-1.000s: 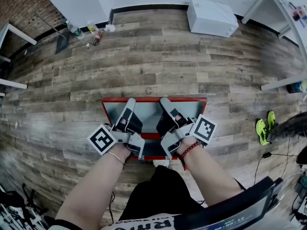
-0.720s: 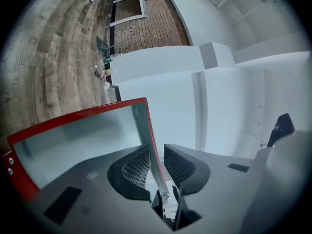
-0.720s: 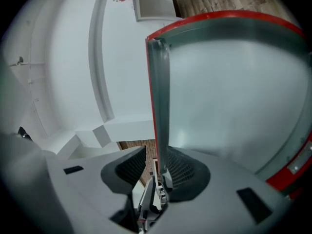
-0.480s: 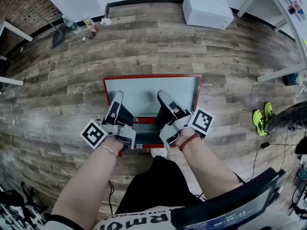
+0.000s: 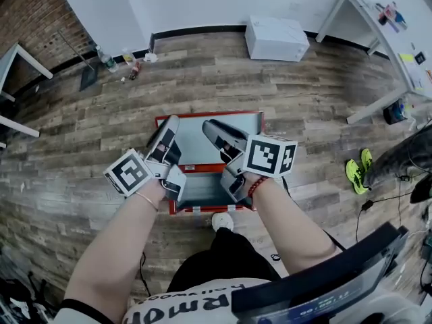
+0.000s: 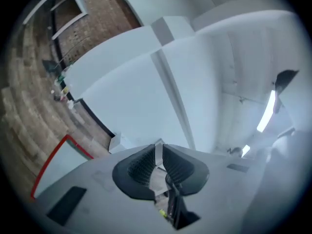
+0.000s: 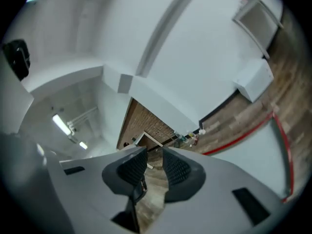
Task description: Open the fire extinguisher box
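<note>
Both claws have risen above the red-framed fire extinguisher box (image 5: 194,144), which lies on the wood-plank floor (image 5: 304,120) before a white wall (image 5: 202,5). The left claw (image 6: 158,155) and right claw (image 7: 154,162), jaws just narrowed, stand spread and empty.

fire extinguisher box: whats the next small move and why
Probably tip the lid fully back: the left gripper and right gripper are up beside it, jaws just closing a little with nothing between them, so neither holds it.

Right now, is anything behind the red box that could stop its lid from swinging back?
Nothing visible does. Behind the box is bare wooden floor; the white carton and the bottles sit far back by the wall, well clear of the lid.
</note>
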Motion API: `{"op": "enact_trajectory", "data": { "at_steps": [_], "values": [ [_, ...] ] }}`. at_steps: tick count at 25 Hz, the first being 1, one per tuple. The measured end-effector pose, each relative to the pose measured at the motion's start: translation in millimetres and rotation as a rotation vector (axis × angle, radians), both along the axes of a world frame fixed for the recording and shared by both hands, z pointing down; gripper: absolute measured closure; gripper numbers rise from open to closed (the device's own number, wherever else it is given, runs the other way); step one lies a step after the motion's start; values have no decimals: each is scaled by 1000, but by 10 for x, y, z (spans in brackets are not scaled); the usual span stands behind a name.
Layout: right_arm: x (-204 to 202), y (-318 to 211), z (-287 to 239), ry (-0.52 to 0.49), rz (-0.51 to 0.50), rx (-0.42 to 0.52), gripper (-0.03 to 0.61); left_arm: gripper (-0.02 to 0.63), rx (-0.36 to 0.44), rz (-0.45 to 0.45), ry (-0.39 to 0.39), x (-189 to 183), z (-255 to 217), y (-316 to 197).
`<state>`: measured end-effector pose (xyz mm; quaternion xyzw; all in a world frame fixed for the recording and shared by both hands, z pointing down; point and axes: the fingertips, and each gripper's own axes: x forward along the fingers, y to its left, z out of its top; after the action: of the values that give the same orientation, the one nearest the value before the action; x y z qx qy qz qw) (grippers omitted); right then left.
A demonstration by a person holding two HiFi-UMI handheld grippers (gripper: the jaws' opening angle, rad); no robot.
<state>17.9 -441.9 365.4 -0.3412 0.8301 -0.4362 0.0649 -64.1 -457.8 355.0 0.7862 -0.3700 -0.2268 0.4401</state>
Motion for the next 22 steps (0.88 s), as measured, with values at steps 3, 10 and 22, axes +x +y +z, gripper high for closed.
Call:
{"op": "enact_trajectory", "data": {
  "at_steps": [3, 10, 22],
  "values": [
    [-135, 276, -554, 119, -43, 155, 477, 569, 114, 75, -216, 63, -451, 290],
    [-414, 1366, -1670, 209, -83, 384, 541, 569, 347, 206, -496, 80, -1441, 1368],
    [-565, 2733, -2268, 337, -72, 480, 569, 575, 465, 195, -578, -273, -2043, 2815]
  ]
}}
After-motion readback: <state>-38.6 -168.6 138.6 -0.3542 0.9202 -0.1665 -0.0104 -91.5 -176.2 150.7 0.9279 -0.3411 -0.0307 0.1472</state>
